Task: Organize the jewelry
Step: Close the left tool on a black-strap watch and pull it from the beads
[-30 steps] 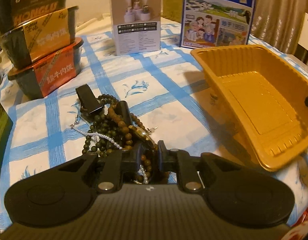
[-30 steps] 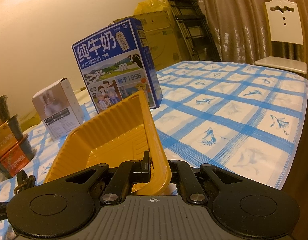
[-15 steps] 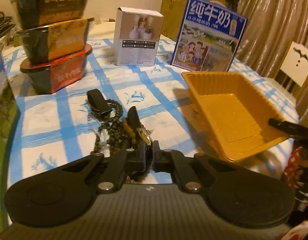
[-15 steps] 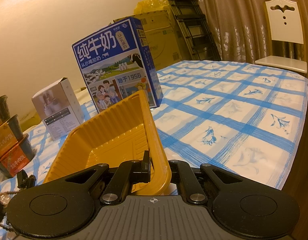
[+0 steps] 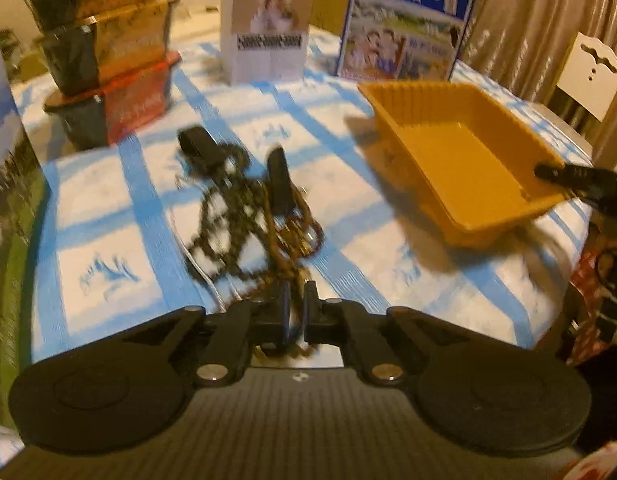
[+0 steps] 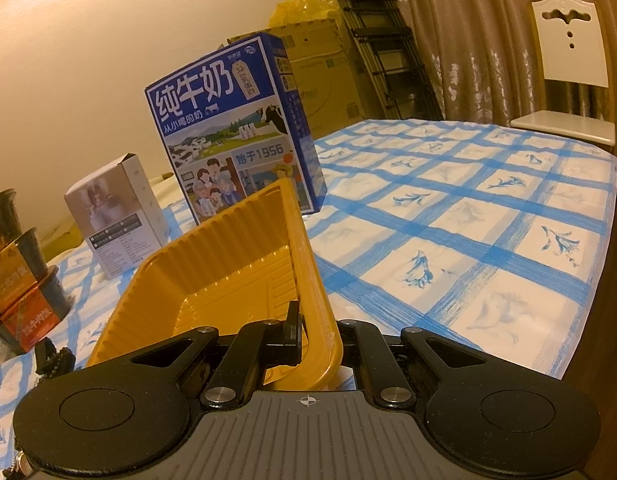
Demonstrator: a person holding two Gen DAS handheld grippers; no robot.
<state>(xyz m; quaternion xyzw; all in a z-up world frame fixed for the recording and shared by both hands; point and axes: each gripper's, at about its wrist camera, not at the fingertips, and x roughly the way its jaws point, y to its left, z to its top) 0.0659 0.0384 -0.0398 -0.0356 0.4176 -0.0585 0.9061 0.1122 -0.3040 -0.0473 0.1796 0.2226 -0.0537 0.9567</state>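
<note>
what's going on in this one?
Jewelry sorting, mid-pick. The left claw is shut on a tangle of bead strands, lifting one end off the checked tablecloth. The right claw pinches the near rim of the yellow tray, tilting it up. Tray looks empty.

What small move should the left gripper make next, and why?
Probably carry the tangled dark bead strands across to the yellow plastic tray: the left gripper is shut on them, and the right gripper clamps the empty tray's rim.
</note>
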